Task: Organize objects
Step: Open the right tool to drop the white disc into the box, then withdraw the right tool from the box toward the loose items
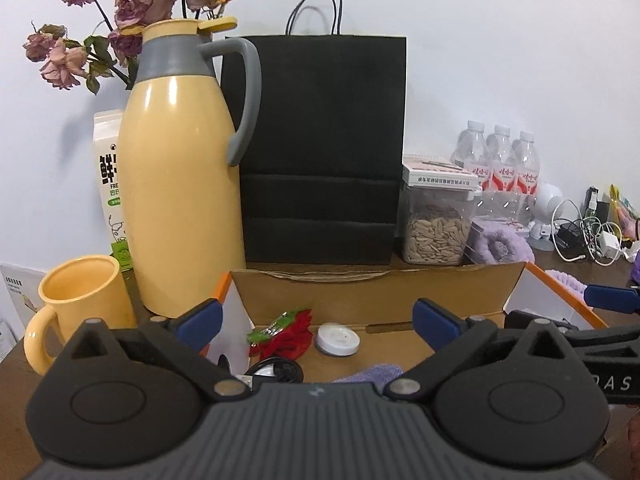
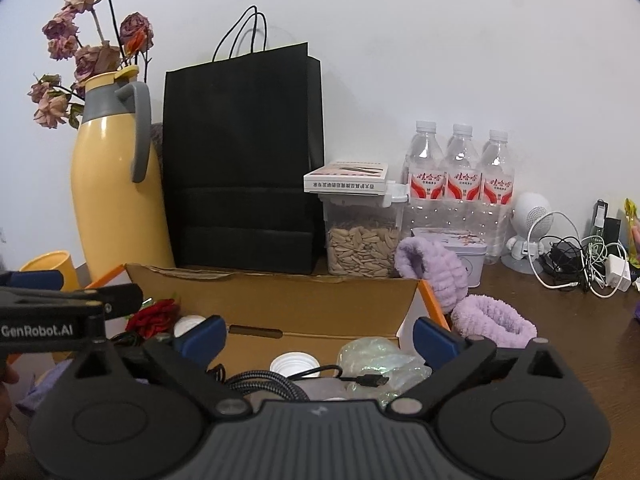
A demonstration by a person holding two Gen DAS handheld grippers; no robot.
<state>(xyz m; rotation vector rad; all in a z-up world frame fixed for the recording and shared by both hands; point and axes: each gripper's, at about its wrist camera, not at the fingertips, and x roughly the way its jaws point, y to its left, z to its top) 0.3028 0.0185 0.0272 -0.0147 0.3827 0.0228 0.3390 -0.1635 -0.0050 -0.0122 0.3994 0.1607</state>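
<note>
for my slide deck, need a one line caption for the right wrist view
Right tool open over a cardboard box holding a braided cable and white caps.

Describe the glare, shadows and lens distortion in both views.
Left wrist: highlight streaks on the jug, soft flower shadow on the wall, corners vignetted, box edge bowed. Right wrist: bottles glint faintly, same dark corners, sharp throughout.

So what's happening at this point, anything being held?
Nothing is held. A person has both grippers over an open cardboard box on a cluttered table. The left gripper and right gripper are both open with nothing between the pads. In the box lie a red packet, a white disc, a braided cable and crinkled clear wrap.
</note>
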